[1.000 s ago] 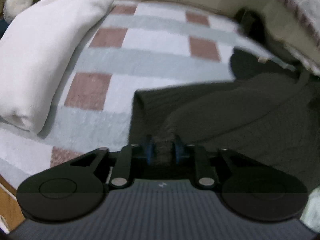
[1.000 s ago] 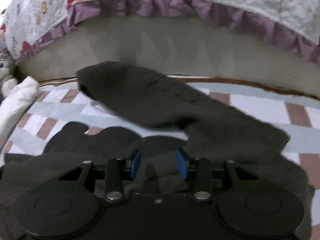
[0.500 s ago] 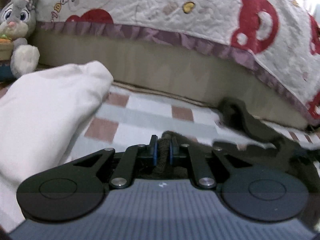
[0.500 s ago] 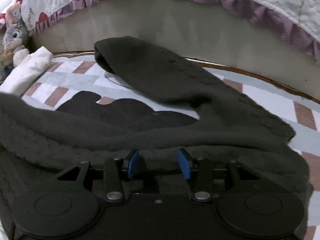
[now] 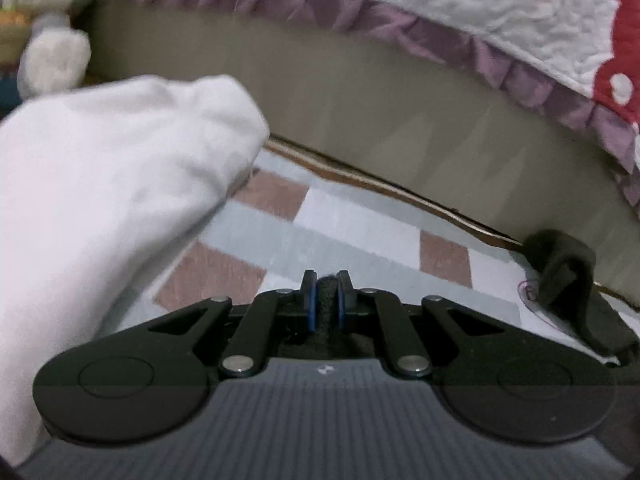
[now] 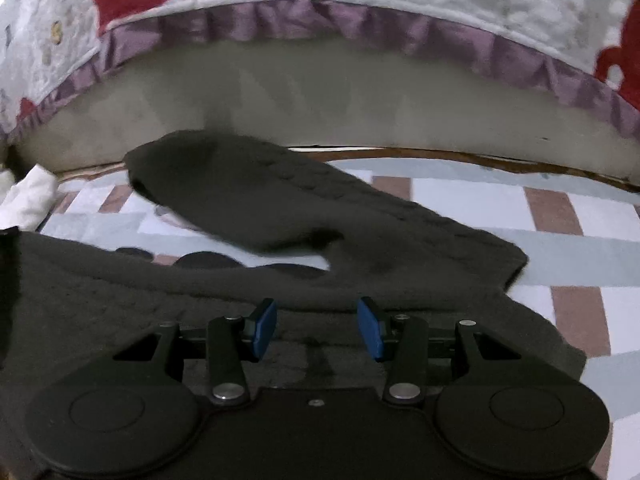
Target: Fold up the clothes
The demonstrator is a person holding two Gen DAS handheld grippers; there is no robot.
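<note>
A dark grey knitted sweater (image 6: 360,240) lies on a checked mat (image 6: 560,248). One sleeve stretches up to the left toward the bed base. My right gripper (image 6: 316,328) is open just above the sweater's body, with nothing between its blue pads. My left gripper (image 5: 325,304) is shut on a pinch of the dark sweater fabric (image 5: 326,300) and holds it above the mat. A dark sleeve end (image 5: 564,272) shows at the right in the left wrist view.
A folded white garment (image 5: 100,200) lies close on the left of the mat (image 5: 360,216); it also shows in the right wrist view (image 6: 28,200). A bed base with a frilled quilt (image 6: 320,12) runs along the back. A plush rabbit (image 5: 52,40) sits far left.
My left gripper has lifted and carried its pinch of sweater toward the bed, so the view now looks over the mat. My right gripper has let go of the fabric and opened.
</note>
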